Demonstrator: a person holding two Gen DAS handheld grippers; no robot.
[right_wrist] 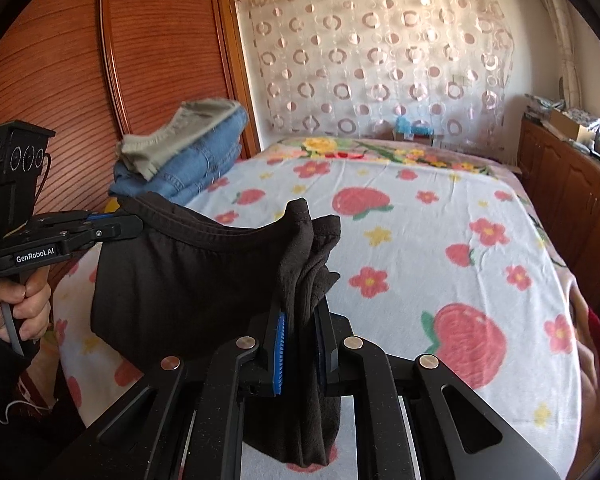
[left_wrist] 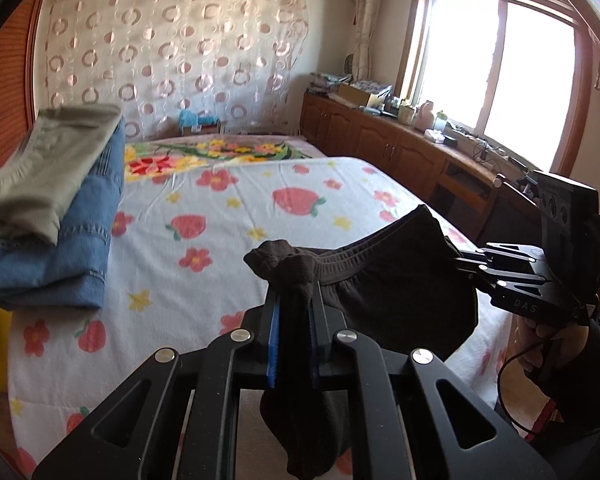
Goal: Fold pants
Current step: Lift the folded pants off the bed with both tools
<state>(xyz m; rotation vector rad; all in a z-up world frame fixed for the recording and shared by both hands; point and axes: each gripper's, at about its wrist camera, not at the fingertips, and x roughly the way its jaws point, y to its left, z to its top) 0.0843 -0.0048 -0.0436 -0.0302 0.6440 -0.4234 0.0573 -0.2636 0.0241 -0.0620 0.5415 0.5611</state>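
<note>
— Pants [left_wrist: 400, 280], dark brown ones, hang in the air between my two tools, above the bed [left_wrist: 204, 216] with its strawberry and flower cover.

— What has your left gripper [left_wrist: 294, 300] got?

— Its blue pads are clamped on a bunched corner of the waistband, and cloth droops down behind the fingers. My right gripper [left_wrist: 466, 260] is clenched on the other end of the waistband, so the elastic edge sags in a curve between them.

— And from the right side?

— The same: the right gripper [right_wrist: 300, 320] pinches a thick fold of the pants [right_wrist: 188, 272], and the left gripper [right_wrist: 120, 220] bites the far corner.

— Anything else on the bed?

— Folded blue jeans [left_wrist: 72, 232] by the wooden headboard [right_wrist: 52, 80], with a grey-green garment [left_wrist: 40, 168] on top, well apart from what I hold.
</note>
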